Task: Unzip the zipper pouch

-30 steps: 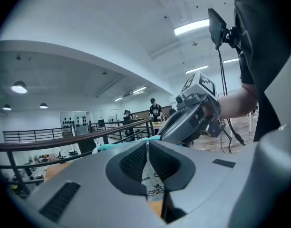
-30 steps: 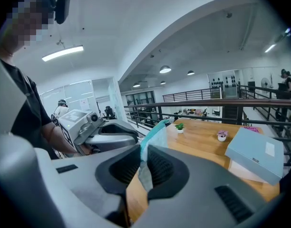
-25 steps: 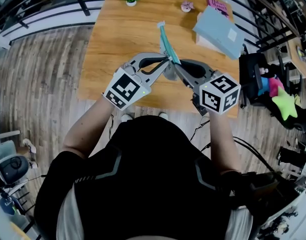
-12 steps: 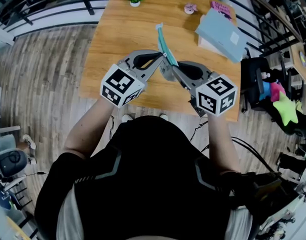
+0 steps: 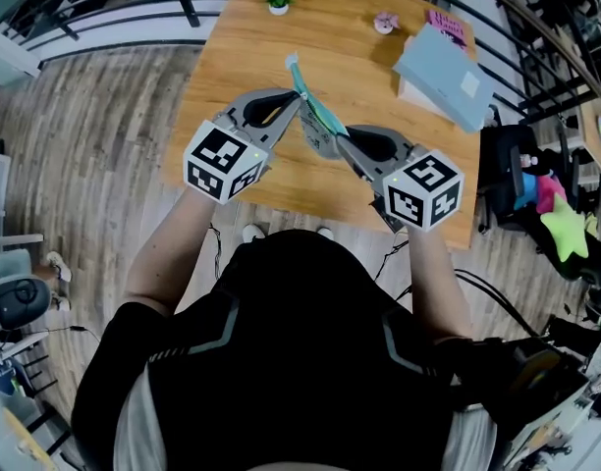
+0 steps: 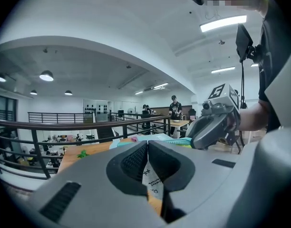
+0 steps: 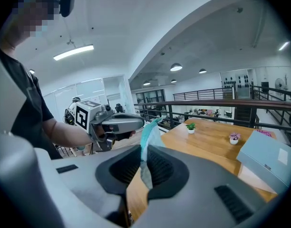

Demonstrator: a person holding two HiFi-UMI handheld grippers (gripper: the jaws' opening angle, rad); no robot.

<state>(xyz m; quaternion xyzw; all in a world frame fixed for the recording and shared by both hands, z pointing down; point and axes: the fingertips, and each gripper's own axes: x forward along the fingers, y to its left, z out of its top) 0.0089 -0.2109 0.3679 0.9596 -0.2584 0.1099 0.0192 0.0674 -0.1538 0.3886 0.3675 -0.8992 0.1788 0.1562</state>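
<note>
So the teal fabric zipper pouch (image 5: 320, 118) is held up off the light wooden tabletop (image 5: 251, 62) in the upper middle of the head view, strung between the two tools. The right gripper (image 5: 338, 137) is clamped on the pouch's lower end. In the right gripper view its jaws are seen pressed together on a fold of the teal cloth (image 7: 148, 132), nothing loose about it. The left gripper (image 5: 299, 101) is closed pretty much all the way, and what's pinched there is a thin white printed tab (image 6: 151, 177). It's probably the zipper pull's tag, but that can't be confirmed from here. What's changed: compared with a second ago, the left gripper has been dragged toward the left of the frame, away from the right one, which has barely budged. The gap between the two is clearly wider now, and the pouch is leaning left instead of standing near upright. That reads as the zipper being pulled along while the other end is anchored, so the unzipping looks to be under way. How far the teeth have parted can't be made out, since the pouch is too small and edge-on.
</note>
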